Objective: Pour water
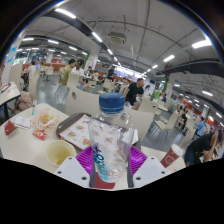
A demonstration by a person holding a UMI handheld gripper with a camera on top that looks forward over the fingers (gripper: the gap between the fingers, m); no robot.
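- Bottle [110, 140] of water, clear plastic with its cap on, stands upright between my 2 fingers, pads [86, 158] pressed on both sides: my gripper [109, 162] is clamped on it.
- Yellow cup [59, 152] sits just left of my fingers on the white table [20, 148], the likely target, I judge.
- Glass [43, 121] and tray [75, 130] lie beyond, further left.
- Cap looks closed; I'd check it, then tilt slowly over the cup, keeping my squeeze steady.

Clear capped bottle [110, 140] upright between tongs [110, 160]
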